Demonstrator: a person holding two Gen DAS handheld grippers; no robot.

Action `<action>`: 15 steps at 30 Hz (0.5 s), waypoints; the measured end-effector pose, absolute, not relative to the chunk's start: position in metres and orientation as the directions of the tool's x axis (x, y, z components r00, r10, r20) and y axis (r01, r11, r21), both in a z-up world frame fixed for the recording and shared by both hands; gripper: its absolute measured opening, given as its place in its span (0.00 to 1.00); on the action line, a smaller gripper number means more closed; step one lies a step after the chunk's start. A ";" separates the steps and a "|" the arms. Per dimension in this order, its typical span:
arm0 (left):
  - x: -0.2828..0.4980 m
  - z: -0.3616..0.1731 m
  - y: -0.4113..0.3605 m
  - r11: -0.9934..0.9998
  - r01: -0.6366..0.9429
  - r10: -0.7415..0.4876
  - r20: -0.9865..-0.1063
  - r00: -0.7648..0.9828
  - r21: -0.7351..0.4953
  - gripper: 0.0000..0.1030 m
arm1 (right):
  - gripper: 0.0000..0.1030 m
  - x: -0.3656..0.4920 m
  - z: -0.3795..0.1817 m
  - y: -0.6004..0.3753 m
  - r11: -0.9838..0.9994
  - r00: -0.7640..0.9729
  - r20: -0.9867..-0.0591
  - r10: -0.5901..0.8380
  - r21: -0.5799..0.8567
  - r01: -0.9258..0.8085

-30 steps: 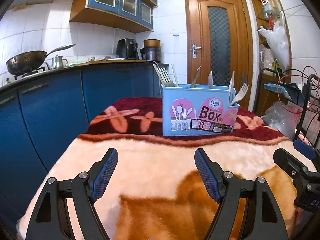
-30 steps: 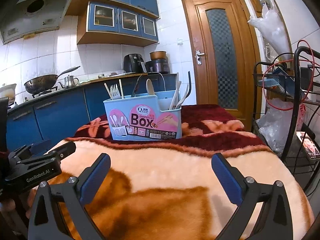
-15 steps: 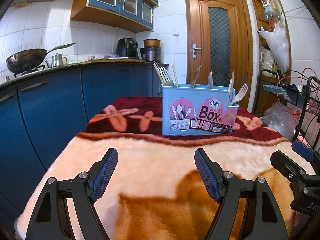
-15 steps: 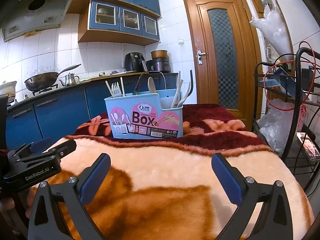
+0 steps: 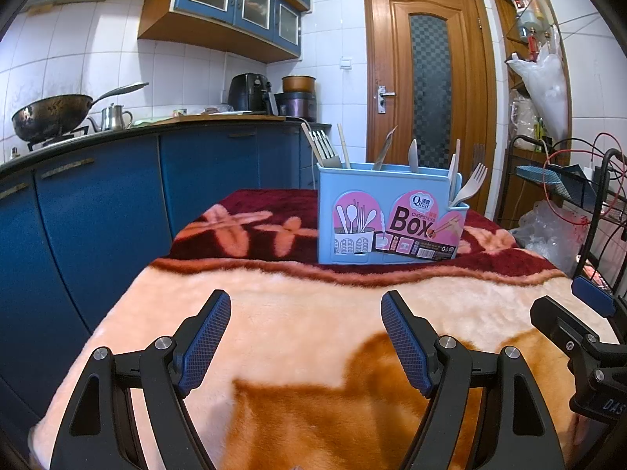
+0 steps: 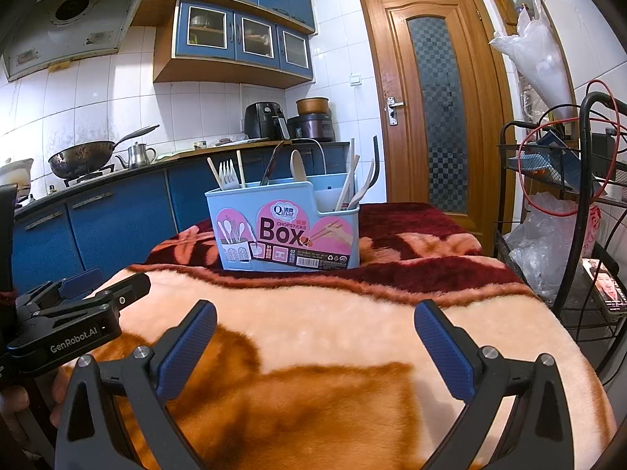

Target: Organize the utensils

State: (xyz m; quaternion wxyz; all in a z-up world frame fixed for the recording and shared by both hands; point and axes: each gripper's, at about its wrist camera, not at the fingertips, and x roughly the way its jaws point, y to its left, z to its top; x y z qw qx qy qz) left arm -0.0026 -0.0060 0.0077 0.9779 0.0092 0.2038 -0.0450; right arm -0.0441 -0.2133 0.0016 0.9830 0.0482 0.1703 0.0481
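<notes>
Kitchen, blanket-covered worktop [image 5: 298,313]. Box [image 5: 388,217] of utensils [image 6: 229,174] near far edge. Both grippers [image 5: 303,337] [image 6: 313,346]: fingers wide, empty. Utensils probably light, stiff, slippery; pinch handles.

Table's covered by a fuzzy blanket [image 5: 313,313], peach and orange up front, dark red with flowers at the back. A light blue utensil box [image 5: 388,215] sits on the red part.

Light-blue box [image 5: 354,184] with pink labels; maroon-and-peach floral blanket [image 5: 298,313]
</notes>
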 end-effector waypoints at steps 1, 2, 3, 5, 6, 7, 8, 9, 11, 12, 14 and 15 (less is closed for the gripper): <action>-0.003 0.008 -0.006 0.996 0.092 -0.084 -0.399 0.913 0.000 0.78 | 1.00 -0.044 0.002 -0.213 0.991 0.937 -0.330 0.111 0.111 -0.078; -0.003 0.008 -0.006 0.996 0.091 -0.084 -0.399 0.913 0.000 0.78 | 1.00 -0.044 0.002 -0.213 0.991 0.937 -0.330 0.111 0.111 -0.078; -0.003 0.008 -0.006 0.996 0.091 -0.083 -0.399 0.913 0.000 0.78 | 1.00 -0.044 0.002 -0.213 0.991 0.938 -0.330 0.110 0.111 -0.078; -0.003 0.008 -0.006 0.996 0.091 -0.083 -0.399 0.913 0.000 0.78 | 1.00 -0.044 0.002 -0.213 0.991 0.937 -0.331 0.111 0.111 -0.079; -0.003 0.008 -0.006 0.996 0.090 -0.083 -0.398 0.913 0.000 0.78 | 1.00 -0.044 0.002 -0.213 0.991 0.937 -0.331 0.111 0.111 -0.078; -0.002 0.008 -0.006 0.996 0.090 -0.083 -0.399 0.913 0.000 0.78 | 1.00 -0.044 0.002 -0.213 0.991 0.937 -0.330 0.110 0.111 -0.078; -0.003 0.008 -0.006 0.996 0.091 -0.083 -0.399 0.913 0.000 0.78 | 1.00 -0.044 0.002 -0.213 0.991 0.937 -0.330 0.110 0.111 -0.078; -0.003 0.008 -0.006 0.996 0.091 -0.083 -0.400 0.913 0.000 0.78 | 1.00 -0.044 0.002 -0.213 0.991 0.937 -0.330 0.111 0.110 -0.078; -0.003 0.008 -0.006 0.996 0.090 -0.083 -0.399 0.913 0.000 0.78 | 1.00 -0.044 0.002 -0.213 0.991 0.937 -0.330 0.111 0.111 -0.078; -0.003 0.008 -0.006 0.996 0.089 -0.082 -0.398 0.914 0.000 0.78 | 1.00 -0.044 0.002 -0.213 0.991 0.938 -0.330 0.111 0.110 -0.078; -0.004 0.007 -0.006 0.996 0.087 -0.080 -0.398 0.914 -0.001 0.78 | 1.00 -0.044 0.002 -0.213 0.991 0.937 -0.330 0.111 0.111 -0.078; -0.004 0.007 -0.006 0.996 0.087 -0.080 -0.397 0.914 -0.001 0.78 | 1.00 -0.044 0.002 -0.213 0.991 0.937 -0.330 0.110 0.111 -0.078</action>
